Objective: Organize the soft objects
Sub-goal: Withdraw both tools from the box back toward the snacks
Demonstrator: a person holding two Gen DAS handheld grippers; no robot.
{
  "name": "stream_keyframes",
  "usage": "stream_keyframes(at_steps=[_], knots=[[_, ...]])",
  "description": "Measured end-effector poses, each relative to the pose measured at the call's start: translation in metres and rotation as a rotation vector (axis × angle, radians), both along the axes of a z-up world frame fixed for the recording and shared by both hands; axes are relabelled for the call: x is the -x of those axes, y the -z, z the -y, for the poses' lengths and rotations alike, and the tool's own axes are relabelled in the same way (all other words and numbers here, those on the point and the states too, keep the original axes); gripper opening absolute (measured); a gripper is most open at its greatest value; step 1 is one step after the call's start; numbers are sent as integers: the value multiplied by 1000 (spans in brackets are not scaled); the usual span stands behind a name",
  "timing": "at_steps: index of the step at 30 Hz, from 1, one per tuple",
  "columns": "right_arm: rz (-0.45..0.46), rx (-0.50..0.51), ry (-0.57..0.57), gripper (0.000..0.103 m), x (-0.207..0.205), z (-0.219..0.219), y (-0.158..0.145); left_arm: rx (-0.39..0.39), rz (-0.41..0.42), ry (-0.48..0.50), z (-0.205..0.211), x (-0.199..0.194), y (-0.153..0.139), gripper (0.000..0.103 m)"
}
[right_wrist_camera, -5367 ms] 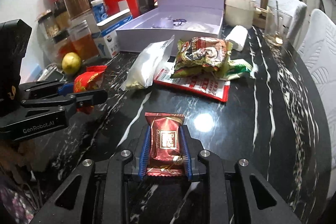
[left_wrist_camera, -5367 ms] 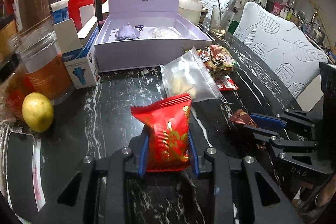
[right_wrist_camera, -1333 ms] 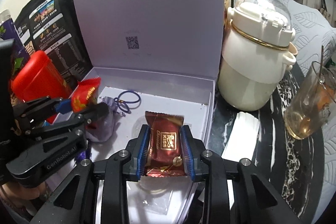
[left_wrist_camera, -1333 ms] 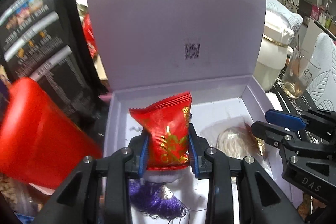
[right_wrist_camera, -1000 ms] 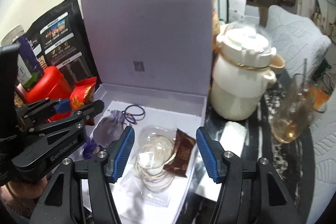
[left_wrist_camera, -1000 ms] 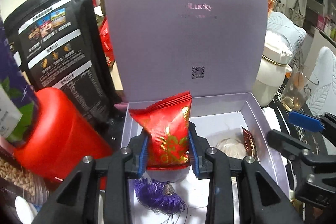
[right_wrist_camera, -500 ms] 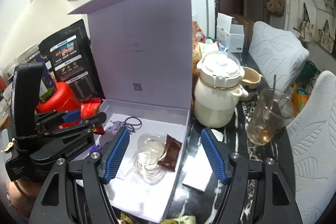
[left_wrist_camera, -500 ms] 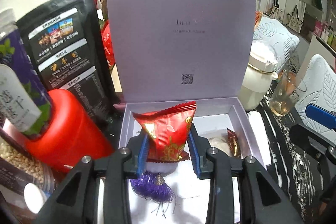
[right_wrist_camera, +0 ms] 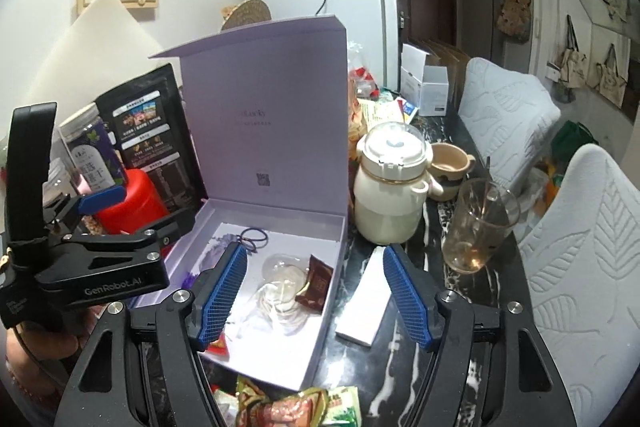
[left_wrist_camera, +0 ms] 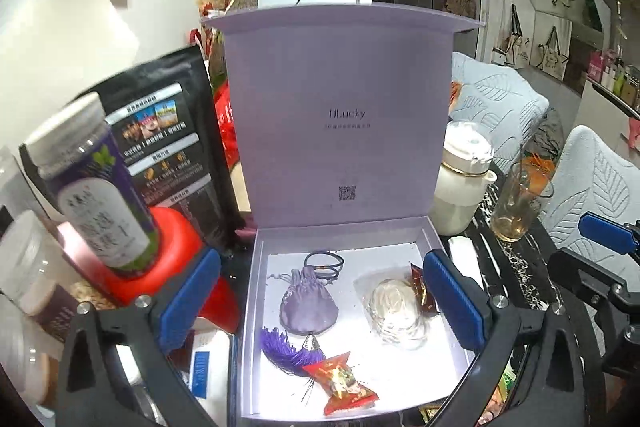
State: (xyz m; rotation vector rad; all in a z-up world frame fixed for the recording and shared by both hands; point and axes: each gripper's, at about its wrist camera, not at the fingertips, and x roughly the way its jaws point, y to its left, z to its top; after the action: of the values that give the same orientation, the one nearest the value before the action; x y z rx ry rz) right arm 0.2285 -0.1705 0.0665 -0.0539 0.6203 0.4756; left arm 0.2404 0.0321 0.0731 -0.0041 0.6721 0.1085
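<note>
Both tongs are spread wide and hold nothing: the left tongs (left_wrist_camera: pixel 320 301) straddle the open lavender cardboard box (left_wrist_camera: pixel 256 307), and the right tongs (right_wrist_camera: pixel 314 297) hang over its right wall. Between the left tongs' blue ribbed pads, on the smooth white box floor, lie a crinkled red foil packet (left_wrist_camera: pixel 346 383) nearest them, a purple tassel (left_wrist_camera: pixel 286 349) touching it, a satiny drawstring pouch (left_wrist_camera: pixel 308 305) beyond, and a clear bag of coiled white cord (left_wrist_camera: pixel 394 309). A glossy brown chocolate wrapper (right_wrist_camera: pixel 316 285) leans against that bag, between the right tongs' pads, above the marbled black desk (right_wrist_camera: pixel 496 307).
</note>
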Motion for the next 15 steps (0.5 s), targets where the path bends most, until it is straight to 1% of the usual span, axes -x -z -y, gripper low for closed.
stream_keyframes(at_steps=[4,10,12,15], knots=[[21,0,3,71,11,2,-11,-8,25,9,2,12,-12,103],[80,-2,-6,71,36,4,-34,-20,76,13,5,36,-37,103],[103,-4,-9,75,46,6,-42,-26,101,16,6,45,-46,103],[139,-9,-12,75,60,8,-53,-41,141,18,7,60,-60,103]])
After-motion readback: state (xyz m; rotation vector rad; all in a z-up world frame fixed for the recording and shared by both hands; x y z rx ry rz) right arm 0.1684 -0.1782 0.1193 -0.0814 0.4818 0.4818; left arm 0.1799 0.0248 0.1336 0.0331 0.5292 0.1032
